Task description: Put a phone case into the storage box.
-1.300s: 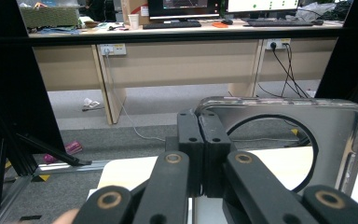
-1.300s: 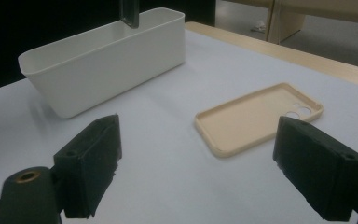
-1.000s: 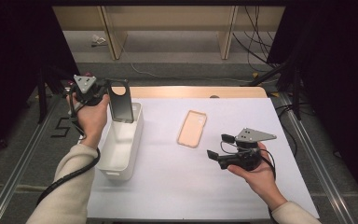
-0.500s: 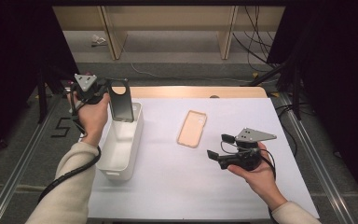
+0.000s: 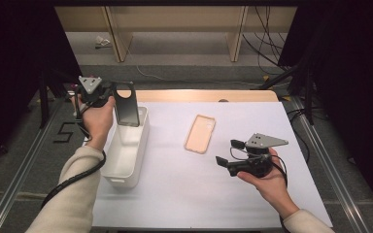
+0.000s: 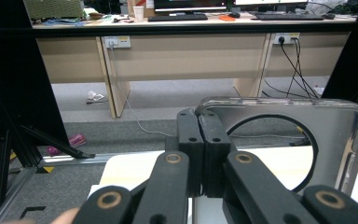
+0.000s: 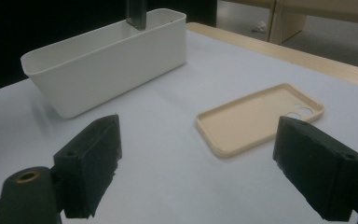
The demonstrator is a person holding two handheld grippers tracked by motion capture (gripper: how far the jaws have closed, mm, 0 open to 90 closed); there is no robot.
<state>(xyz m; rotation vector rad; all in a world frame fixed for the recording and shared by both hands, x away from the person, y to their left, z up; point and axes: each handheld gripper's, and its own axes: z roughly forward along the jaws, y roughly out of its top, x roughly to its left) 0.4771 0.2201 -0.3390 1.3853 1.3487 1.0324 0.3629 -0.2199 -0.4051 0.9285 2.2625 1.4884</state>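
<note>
- The left gripper pinches a dark phone case, glossy with a round cutout, upright over the white bin.
- The right gripper stands spread; nothing has shifted since before.

A black numeral "5" stands on the grey floor left of the table. Nothing else can be read.

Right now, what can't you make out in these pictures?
- Lower end of the dark phone case: in the high view, behind the white bin's wall.
- Left gripper pad contact: in its view, the closed jaws cover the pinched edge.
- Bin floor: in the right gripper view, behind its wall.
</note>
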